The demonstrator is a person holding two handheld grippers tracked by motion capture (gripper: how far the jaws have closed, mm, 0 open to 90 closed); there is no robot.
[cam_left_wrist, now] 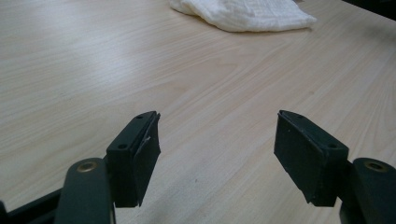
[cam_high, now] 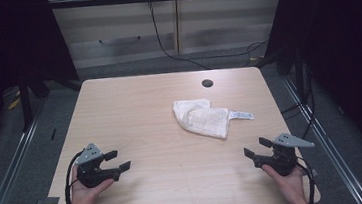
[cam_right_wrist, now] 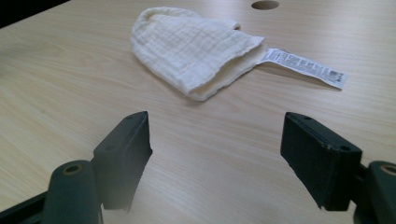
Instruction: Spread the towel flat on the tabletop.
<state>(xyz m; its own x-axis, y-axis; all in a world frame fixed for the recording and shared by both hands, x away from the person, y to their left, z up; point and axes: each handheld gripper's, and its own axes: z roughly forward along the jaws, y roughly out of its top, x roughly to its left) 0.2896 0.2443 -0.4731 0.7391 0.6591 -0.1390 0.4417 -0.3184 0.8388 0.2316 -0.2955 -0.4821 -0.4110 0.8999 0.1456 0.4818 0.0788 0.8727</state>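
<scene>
The cloth [cam_high: 201, 118] lies ahead of both wide-open, empty grippers, nearer the right gripper [cam_high: 257, 148] than the left gripper [cam_high: 118, 160], its long axis running across the right one's line of reach.

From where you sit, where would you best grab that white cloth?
Probably the cloth's near folded edge, approached low from the right gripper's side: it lies flat, its layered edge faces that gripper, and nothing stands between. The label looks too flimsy.
</scene>
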